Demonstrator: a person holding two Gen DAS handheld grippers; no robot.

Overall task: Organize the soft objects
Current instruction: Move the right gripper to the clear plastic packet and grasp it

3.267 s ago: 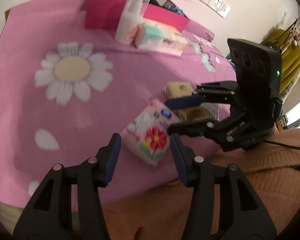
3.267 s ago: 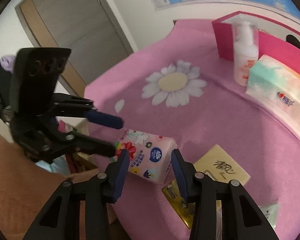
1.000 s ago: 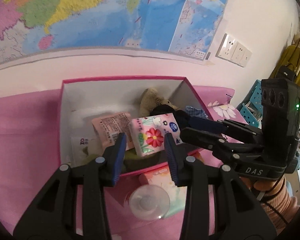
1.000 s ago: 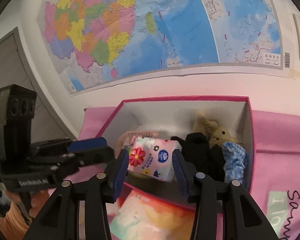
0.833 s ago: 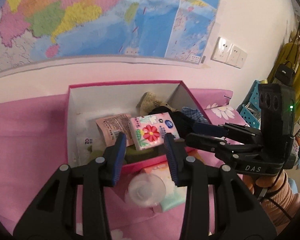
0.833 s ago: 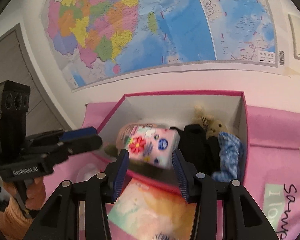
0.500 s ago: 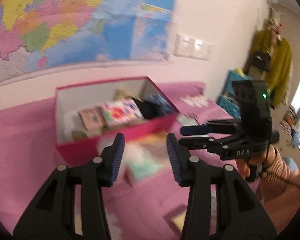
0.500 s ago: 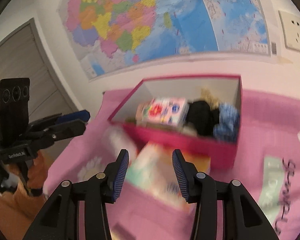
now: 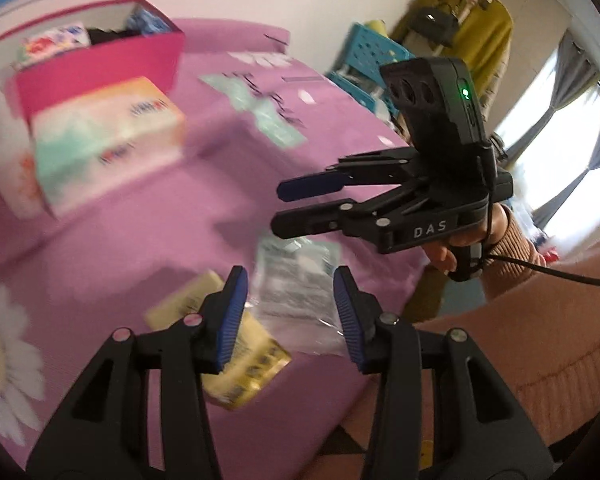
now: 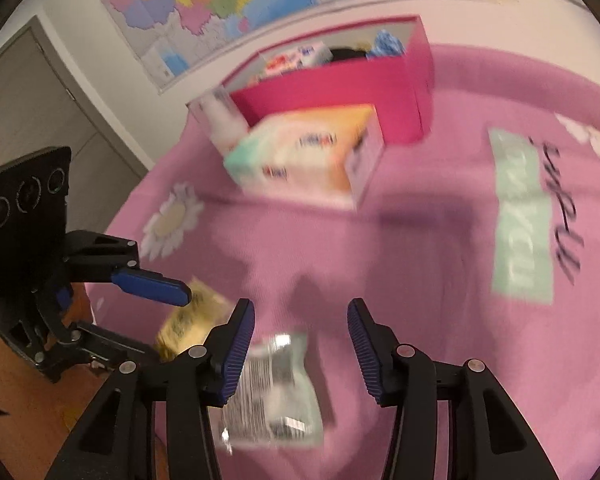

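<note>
Both grippers have swung back from the pink box (image 10: 340, 84) to the near edge of the surface (image 9: 148, 240); floral tissue pack (image 9: 52, 42) now sits inside it. Left gripper (image 9: 288, 312) and right gripper (image 10: 300, 344) jaws released, empty, just been widening. Clear wipes packet (image 9: 296, 280) lies below them, beside yellow tissue packs (image 9: 244, 364). Suggest straddling the packet's short sides, closing gently.

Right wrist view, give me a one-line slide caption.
Open right gripper above a clear wipes packet on the pink cloth.

The flowery tissue pack (image 10: 296, 56) now lies in the pink box (image 10: 340, 84), and both empty grippers, the left gripper (image 9: 288, 312) and right gripper (image 10: 300, 340), have come back over the clear packet (image 9: 296, 276).
</note>
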